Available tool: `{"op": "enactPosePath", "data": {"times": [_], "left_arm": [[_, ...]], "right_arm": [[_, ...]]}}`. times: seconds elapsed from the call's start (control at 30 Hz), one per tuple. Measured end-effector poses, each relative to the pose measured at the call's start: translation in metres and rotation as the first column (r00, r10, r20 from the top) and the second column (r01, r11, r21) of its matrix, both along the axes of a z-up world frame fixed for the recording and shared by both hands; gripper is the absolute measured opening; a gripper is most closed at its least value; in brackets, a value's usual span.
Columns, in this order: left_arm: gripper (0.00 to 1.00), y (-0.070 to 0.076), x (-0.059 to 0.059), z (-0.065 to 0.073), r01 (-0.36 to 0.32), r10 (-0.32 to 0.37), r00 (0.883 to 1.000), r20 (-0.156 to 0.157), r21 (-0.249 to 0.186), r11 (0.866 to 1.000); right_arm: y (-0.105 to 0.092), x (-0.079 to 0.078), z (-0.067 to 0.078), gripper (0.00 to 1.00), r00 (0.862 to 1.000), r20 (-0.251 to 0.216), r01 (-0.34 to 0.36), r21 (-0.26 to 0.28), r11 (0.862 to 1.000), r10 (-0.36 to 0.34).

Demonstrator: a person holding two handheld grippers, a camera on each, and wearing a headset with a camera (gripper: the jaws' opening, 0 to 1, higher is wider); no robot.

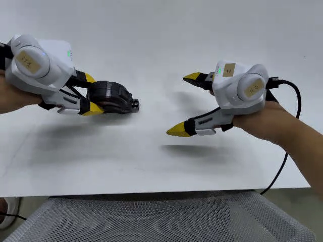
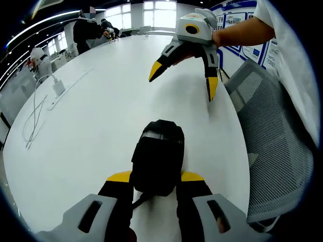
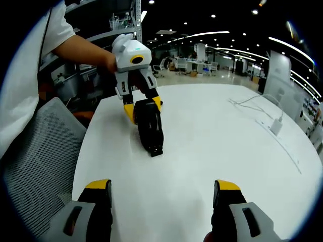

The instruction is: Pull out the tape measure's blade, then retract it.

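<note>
Nearest me, a grey mesh chair (image 1: pixel 161 222) sits tucked against the near edge of the white table (image 1: pixel 151 166). Above the table, on my right side, the right gripper (image 1: pixel 184 104) hangs with its jaws spread wide and nothing between them; its yellow tips point toward the left side, and it casts a shadow on the tabletop below. A black cable (image 1: pixel 297 106) loops from its rear past the wrist and over the table edge. Across from it and well apart, the left gripper (image 1: pixel 92 94) is clamped on the tape measure (image 1: pixel 113 97), one yellow-tipped jaw on each flat side of the black case. The case rests low at the tabletop; whether it touches the surface I cannot tell. Its front end with the blade hook (image 1: pixel 135 104) faces the right gripper, and the hook sits at the mouth of the case, with no length of blade drawn out. In the left gripper view, the case rises between the jaws and the right gripper hovers beyond it. Farther along the table, a white charger (image 2: pixel 58 86) and thin white cords (image 2: pixel 35 121) lie near the left rim. At the far end, people (image 2: pixel 88 30) stand by the windows.
</note>
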State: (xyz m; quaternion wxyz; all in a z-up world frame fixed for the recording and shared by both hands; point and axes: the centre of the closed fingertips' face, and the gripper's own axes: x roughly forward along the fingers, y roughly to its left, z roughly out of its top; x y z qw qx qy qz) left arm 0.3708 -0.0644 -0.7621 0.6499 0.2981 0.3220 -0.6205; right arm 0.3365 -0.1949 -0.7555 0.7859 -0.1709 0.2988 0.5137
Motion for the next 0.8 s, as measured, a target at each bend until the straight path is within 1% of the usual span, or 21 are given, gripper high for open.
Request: {"op": "enactPosePath", "data": {"times": [0.03, 0.1, 0.23, 0.3, 0.33, 0.37, 0.47, 0.5, 0.67, 0.73, 0.8], "left_arm": [[0.28, 0.000, 0.000, 0.000, 0.002, -0.002, 1.000, 0.004, 0.003, 1.000], [0.28, 0.000, 0.000, 0.000, 0.007, -0.007, 1.000, 0.001, 0.008, 1.000], [0.28, 0.001, 0.000, -0.001, 0.023, -0.023, 1.000, 0.004, 0.028, 0.999], [0.28, 0.001, 0.000, -0.001, 0.032, -0.032, 0.999, 0.006, 0.044, 0.999], [0.28, 0.001, 0.000, -0.001, 0.040, -0.040, 0.999, 0.012, 0.055, 0.998], [0.28, 0.001, 0.000, -0.001, 0.038, -0.038, 0.999, 0.009, 0.061, 0.997], [0.27, 0.001, 0.000, -0.002, 0.030, -0.032, 0.999, 0.023, 0.082, 0.996], [0.27, 0.002, 0.000, -0.002, 0.033, -0.036, 0.999, 0.035, 0.088, 0.996], [0.26, 0.003, 0.001, -0.003, 0.026, -0.033, 0.997, 0.065, 0.103, 0.994], [0.26, 0.003, 0.001, -0.002, 0.023, -0.029, 0.998, 0.063, 0.104, 0.994], [0.26, 0.003, 0.001, -0.002, 0.022, -0.030, 0.997, 0.071, 0.109, 0.994]], "right_arm": [[0.001, 0.000, 0.000, 0.81, 1.000, 0.000, -0.001, 0.002, 1.000, 0.001], [0.002, 0.001, 0.000, 0.80, 1.000, 0.004, -0.003, 0.009, 1.000, 0.003], [0.005, 0.000, -0.001, 0.79, 1.000, -0.002, -0.008, 0.011, 1.000, 0.008], [0.006, 0.000, -0.003, 0.79, 1.000, -0.007, -0.010, 0.014, 1.000, 0.010], [0.007, 0.000, -0.004, 0.78, 1.000, -0.008, -0.012, 0.014, 1.000, 0.012], [0.008, 0.000, -0.004, 0.78, 1.000, -0.009, -0.012, 0.016, 1.000, 0.012], [0.010, 0.001, -0.004, 0.77, 1.000, -0.014, -0.009, 0.025, 1.000, 0.010], [0.012, 0.000, -0.003, 0.77, 1.000, -0.016, -0.008, 0.034, 0.999, 0.009], [0.017, 0.002, -0.006, 0.73, 1.000, -0.028, -0.003, 0.054, 0.999, 0.005], [0.019, 0.003, -0.007, 0.70, 1.000, -0.027, -0.006, 0.054, 0.999, 0.007], [0.022, 0.004, -0.007, 0.66, 1.000, -0.025, -0.009, 0.058, 0.998, 0.010]]}}
